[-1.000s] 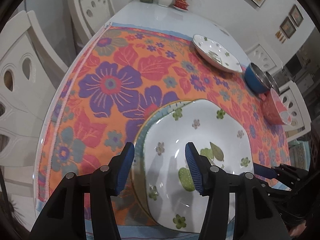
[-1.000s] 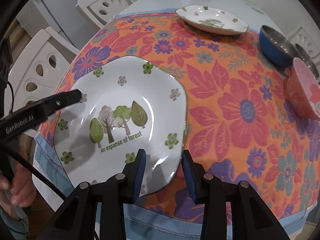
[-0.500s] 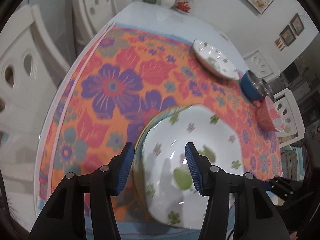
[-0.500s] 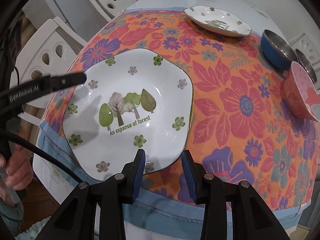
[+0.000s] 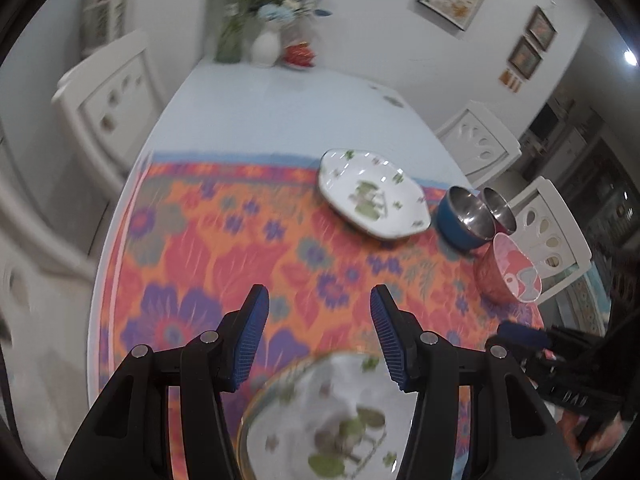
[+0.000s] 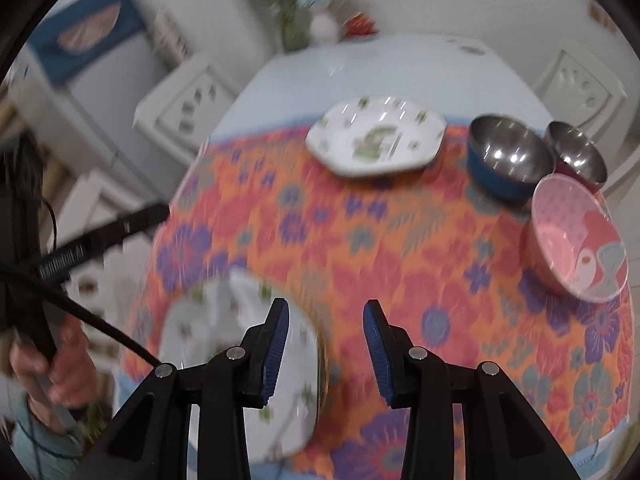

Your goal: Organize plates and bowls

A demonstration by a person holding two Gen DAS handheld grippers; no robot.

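Both grippers, left (image 5: 318,336) and right (image 6: 325,350), gape empty; far plate (image 5: 372,194) looks glazed, stiff, breakable, slippery: pinch its rim.

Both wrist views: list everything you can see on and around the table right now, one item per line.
near plate: 1, white, tree print, near table edge
far plate: 1, white, same print, far edge of cloth
steel bowls: 2, blue-sided and smaller, right of the far plate
pink bowl: 1, pink, nearer than the steel bowls
tablecloth: 1, orange floral
table: 1, white
chairs: several, white, around table
vase: 1, white, flowers, far end
left gripper: jaws open, empty
right gripper: jaws open, empty
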